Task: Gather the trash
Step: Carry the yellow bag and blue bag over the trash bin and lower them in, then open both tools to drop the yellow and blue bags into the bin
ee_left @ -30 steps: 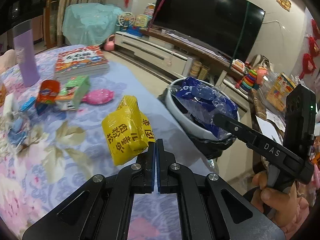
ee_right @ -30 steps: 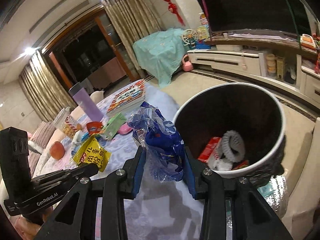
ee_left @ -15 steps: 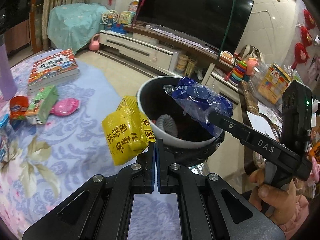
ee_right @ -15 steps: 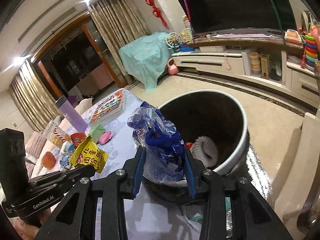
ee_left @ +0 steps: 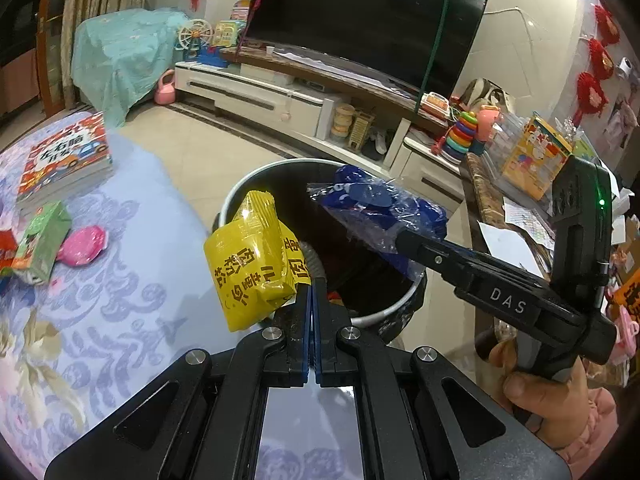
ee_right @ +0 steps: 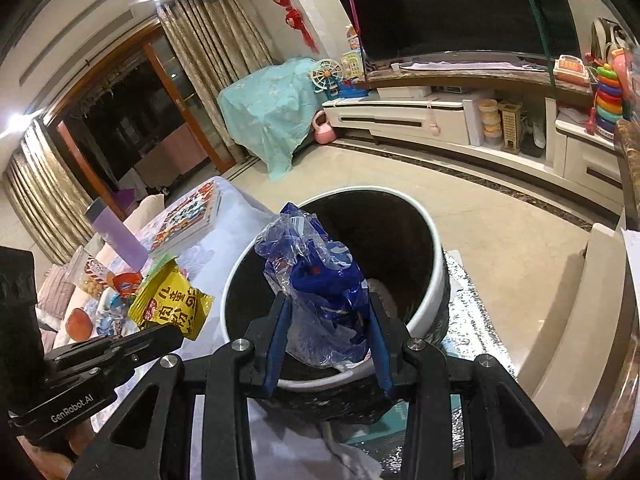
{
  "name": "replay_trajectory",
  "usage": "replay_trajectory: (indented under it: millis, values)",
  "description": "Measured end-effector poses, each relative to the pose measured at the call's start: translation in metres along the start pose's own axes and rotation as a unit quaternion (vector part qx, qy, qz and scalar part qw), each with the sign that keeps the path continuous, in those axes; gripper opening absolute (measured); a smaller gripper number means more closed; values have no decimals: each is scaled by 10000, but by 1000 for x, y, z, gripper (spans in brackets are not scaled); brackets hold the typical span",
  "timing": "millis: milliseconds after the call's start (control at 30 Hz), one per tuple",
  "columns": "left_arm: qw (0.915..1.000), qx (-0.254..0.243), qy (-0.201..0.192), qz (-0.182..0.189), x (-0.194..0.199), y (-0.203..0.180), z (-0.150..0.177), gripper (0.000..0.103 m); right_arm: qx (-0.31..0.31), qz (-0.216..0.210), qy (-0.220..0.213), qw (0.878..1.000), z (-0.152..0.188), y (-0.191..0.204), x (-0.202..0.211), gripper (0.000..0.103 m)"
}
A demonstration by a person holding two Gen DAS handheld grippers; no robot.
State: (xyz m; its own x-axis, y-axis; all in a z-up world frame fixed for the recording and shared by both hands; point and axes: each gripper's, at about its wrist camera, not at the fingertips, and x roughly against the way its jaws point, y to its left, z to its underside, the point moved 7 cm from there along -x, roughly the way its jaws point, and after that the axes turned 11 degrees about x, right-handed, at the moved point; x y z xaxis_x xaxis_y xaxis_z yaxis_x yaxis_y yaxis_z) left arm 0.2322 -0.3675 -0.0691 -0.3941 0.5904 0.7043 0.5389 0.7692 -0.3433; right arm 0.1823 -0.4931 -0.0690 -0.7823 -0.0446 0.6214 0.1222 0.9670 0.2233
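My left gripper (ee_left: 311,286) is shut on the edge of a yellow snack packet (ee_left: 252,264), which hangs just over the near rim of the white trash bin (ee_left: 390,308). The same yellow packet (ee_right: 170,304) shows at the left of the right wrist view. My right gripper (ee_right: 330,308) is shut on a crumpled blue plastic wrapper (ee_right: 320,280), held above the dark mouth of the trash bin (ee_right: 434,280). In the left wrist view the blue wrapper (ee_left: 380,210) hovers over the bin's far side. Some trash lies inside the bin.
A table with a floral blue cloth (ee_left: 120,300) holds a picture book (ee_left: 64,158), a green packet (ee_left: 42,240), a pink item (ee_left: 82,240) and a purple bottle (ee_right: 116,232). Beyond the bin are tiled floor, a white TV cabinet (ee_left: 256,96) and toys (ee_left: 462,136).
Both grippers have carried their wrappers sideways from over the table to above the bin's mouth. The bin now fills more of both views and the table has slid left.
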Motion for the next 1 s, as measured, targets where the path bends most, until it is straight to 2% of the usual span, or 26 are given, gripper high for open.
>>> replay_trajectory:
  millis: [300, 533, 667, 733, 800, 1000]
  values:
    - [9998, -66, 173, 18, -24, -8, -6, 1, 6, 24, 168, 9999, -6, -11, -10, 38]
    - [9987, 214, 443, 128, -43, -2, -9, 1, 11, 37, 333, 9994, -9, -20, -21, 41]
    - [9984, 242, 509, 76, -46, 2, -7, 6, -132, -22, 322, 9994, -11, -26, -24, 45]
    - [9980, 288, 538, 132, -47, 3, -6, 17, -193, -14, 313, 9993, -11, -29, -24, 50]
    - [9982, 306, 507, 110, -45, 6, -6, 21, -266, -74, 288, 9992, -12, -30, -23, 54]
    - [9977, 410, 524, 99, -39, 17, 0, 24, -260, -108, 248, 9993, -13, -28, -21, 59]
